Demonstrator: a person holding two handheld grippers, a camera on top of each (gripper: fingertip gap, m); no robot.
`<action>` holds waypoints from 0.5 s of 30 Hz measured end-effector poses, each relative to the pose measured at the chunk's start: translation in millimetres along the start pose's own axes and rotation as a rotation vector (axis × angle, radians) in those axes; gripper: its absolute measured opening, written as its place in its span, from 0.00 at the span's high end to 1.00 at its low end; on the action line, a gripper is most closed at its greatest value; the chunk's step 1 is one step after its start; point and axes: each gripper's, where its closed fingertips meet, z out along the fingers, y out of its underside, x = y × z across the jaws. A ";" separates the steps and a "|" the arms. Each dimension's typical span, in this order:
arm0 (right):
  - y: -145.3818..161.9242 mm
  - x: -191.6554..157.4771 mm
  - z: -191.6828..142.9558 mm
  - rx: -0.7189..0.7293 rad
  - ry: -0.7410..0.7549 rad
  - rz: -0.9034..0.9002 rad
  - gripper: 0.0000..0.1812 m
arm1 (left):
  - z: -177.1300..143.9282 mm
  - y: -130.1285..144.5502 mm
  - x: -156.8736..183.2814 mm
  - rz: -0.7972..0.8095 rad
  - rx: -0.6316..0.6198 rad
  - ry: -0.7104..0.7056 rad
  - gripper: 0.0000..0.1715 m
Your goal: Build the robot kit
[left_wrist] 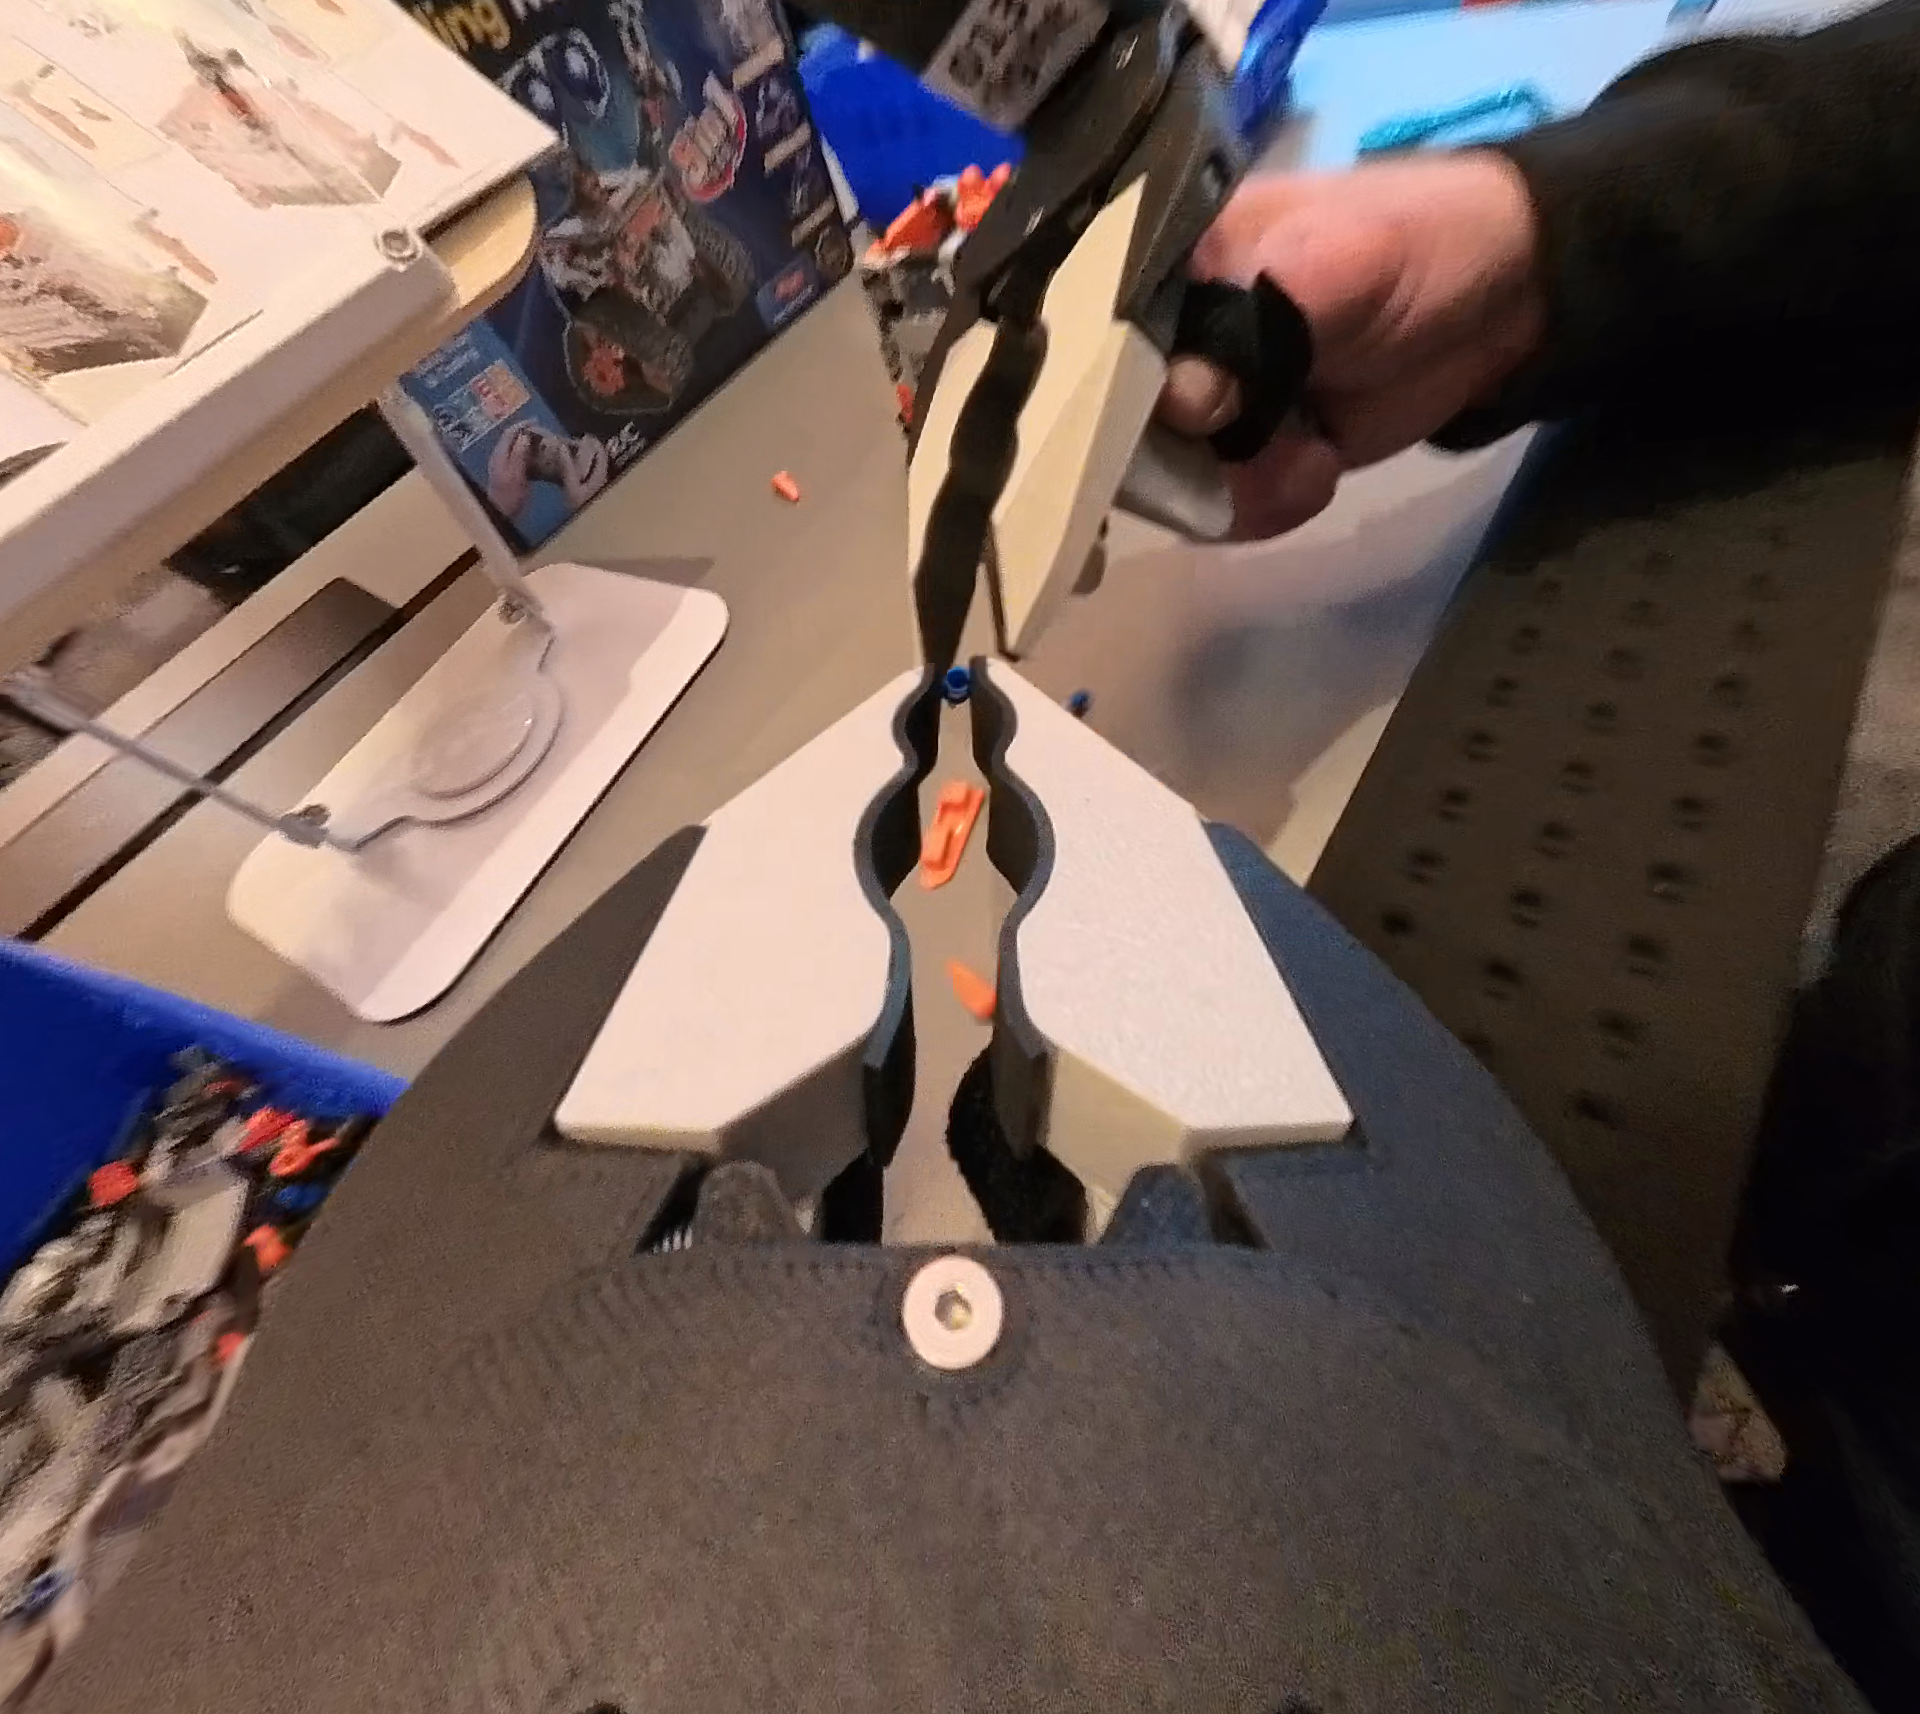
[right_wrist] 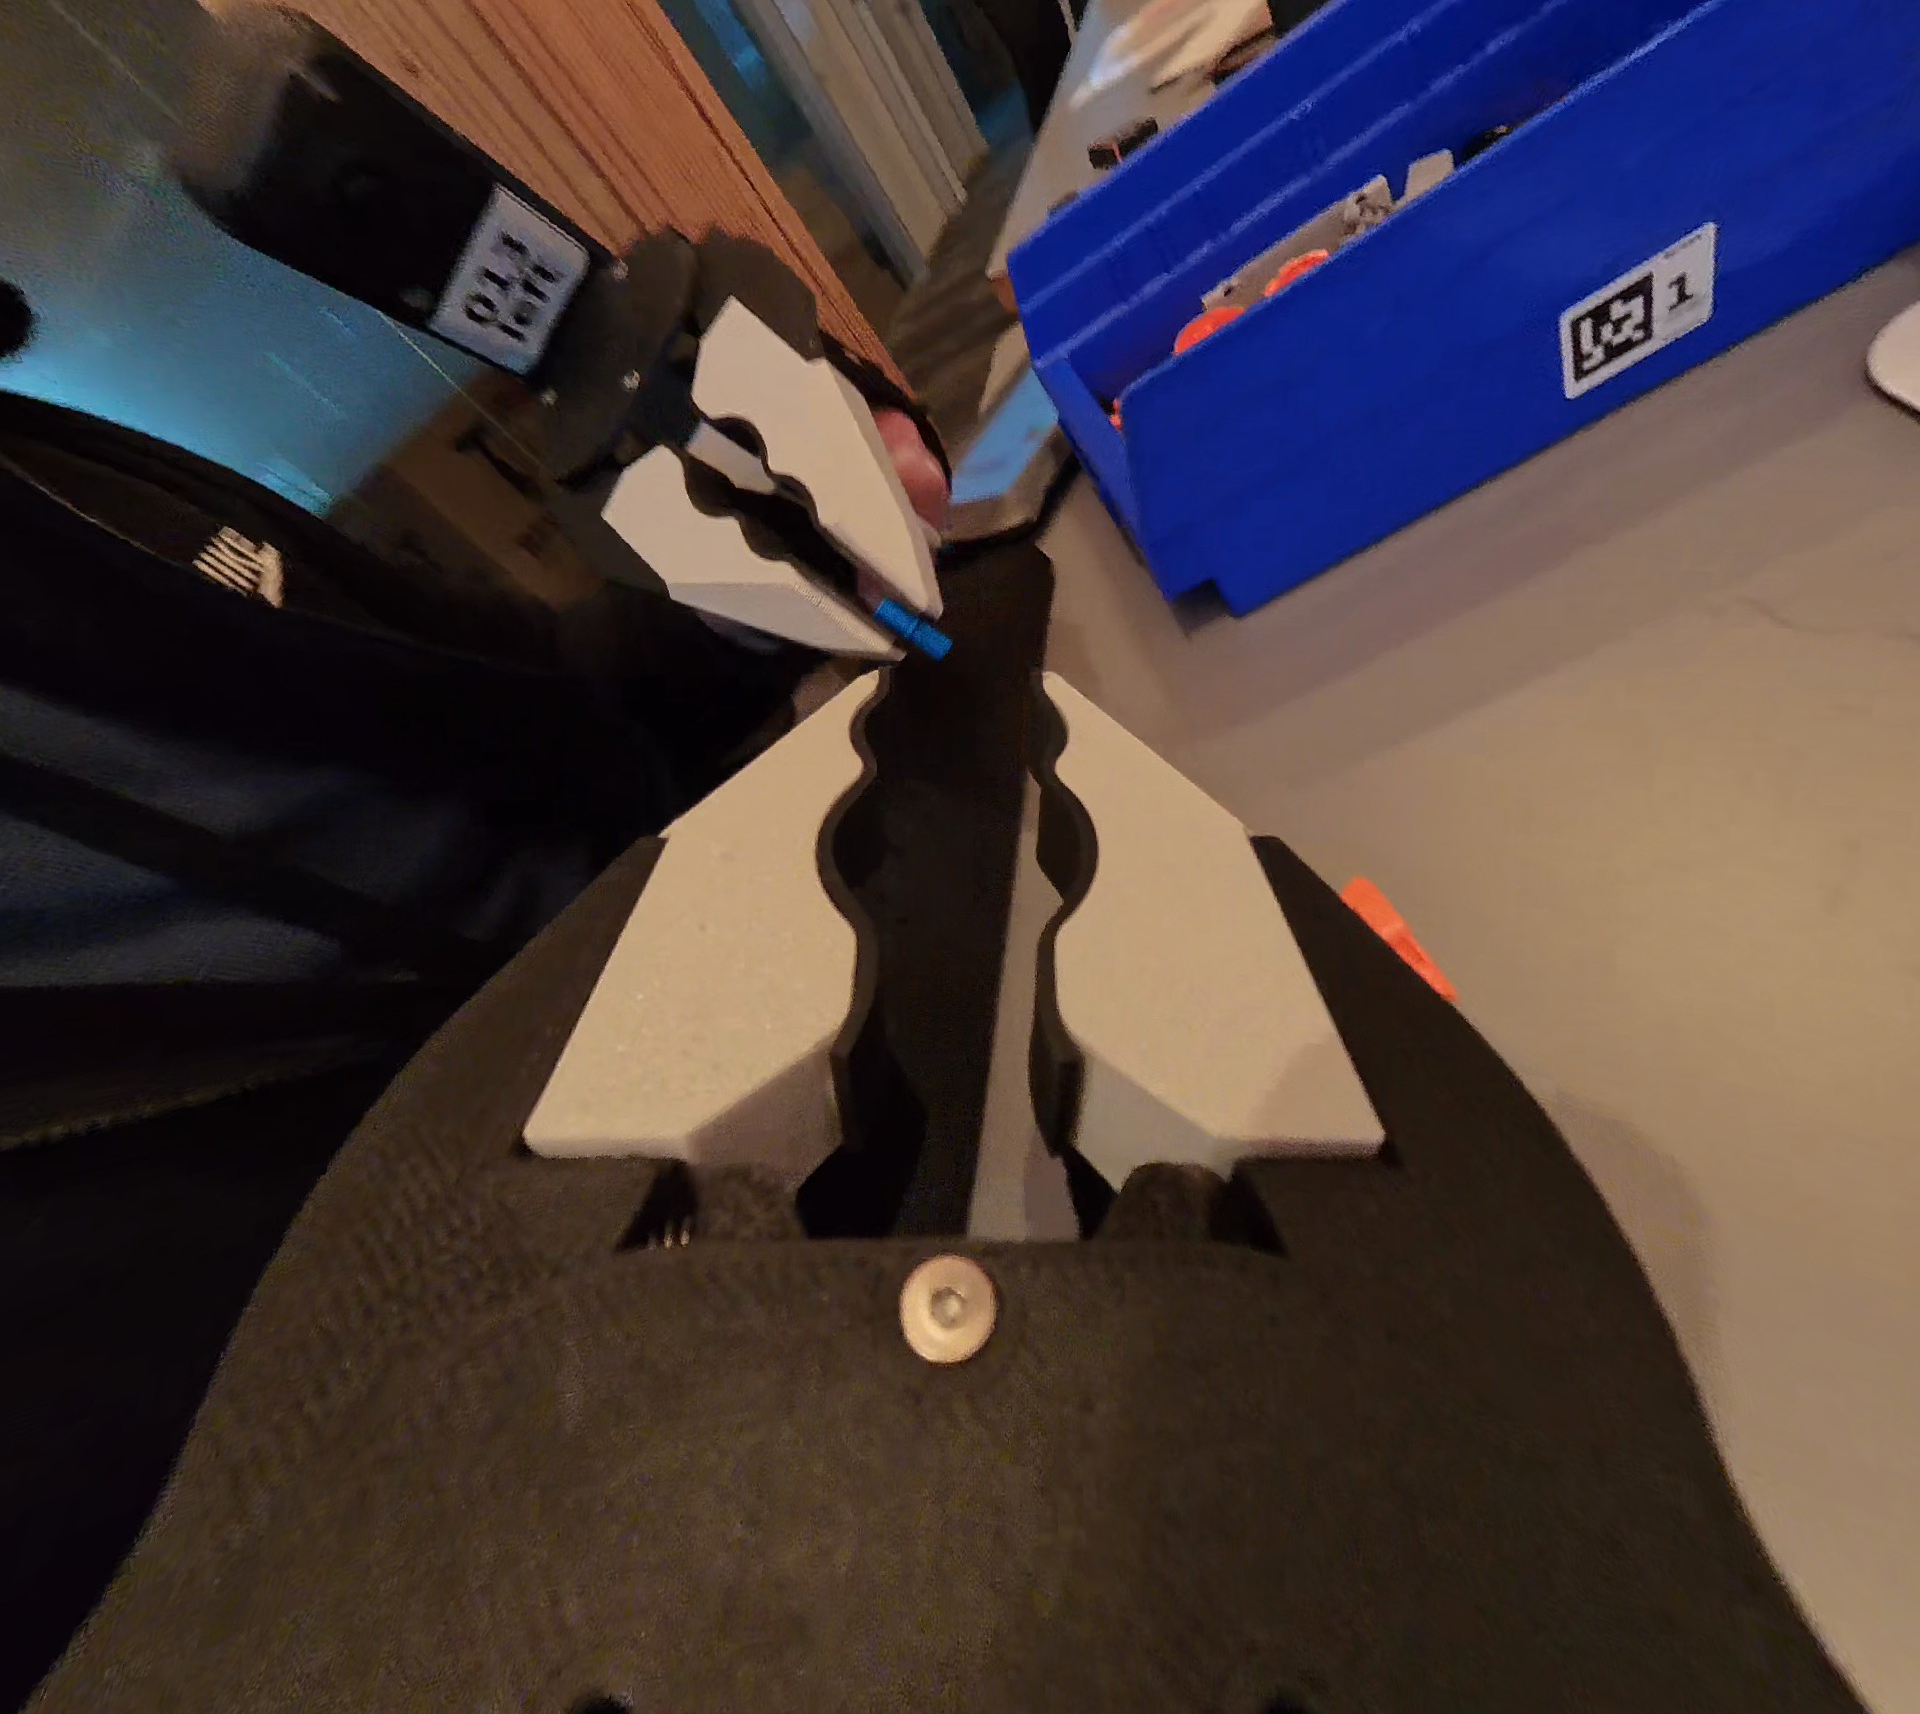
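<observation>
Black gripper bodies fill the foreground of both wrist views. Left gripper [left_wrist: 954,688] has its jaws narrowed onto a small blue peg [left_wrist: 957,683] pinched at the very tips; in the right wrist view the same peg [right_wrist: 912,626] sticks out past those tips, its long axis pointing toward the right gripper [right_wrist: 961,688]. Right gripper's jaws stand moderately apart and hold nothing, with the peg just beyond and slightly left of their tips (near, not touching, as far as can be seen). From the left view the right gripper [left_wrist: 971,641] comes in from above, tip to tip with the left. Below the left jaws, orange parts [left_wrist: 951,849] lie on the worktop [left_wrist: 810,521]. A blue bin [right_wrist: 1455,334] sits right of the right jaws.
</observation>
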 end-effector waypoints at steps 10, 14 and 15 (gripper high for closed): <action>1.7 -1.8 14.2 -0.038 -0.028 -0.030 0.89 | -6.2 -0.3 1.0 -0.125 0.071 0.057 0.98; -5.8 -6.1 9.5 -0.008 -0.002 -0.118 0.91 | -7.0 -5.7 -2.0 -0.197 0.122 0.083 0.98; -7.0 -4.3 7.3 -0.010 0.035 -0.161 0.92 | -6.4 -5.2 -3.3 -0.201 0.118 0.078 0.98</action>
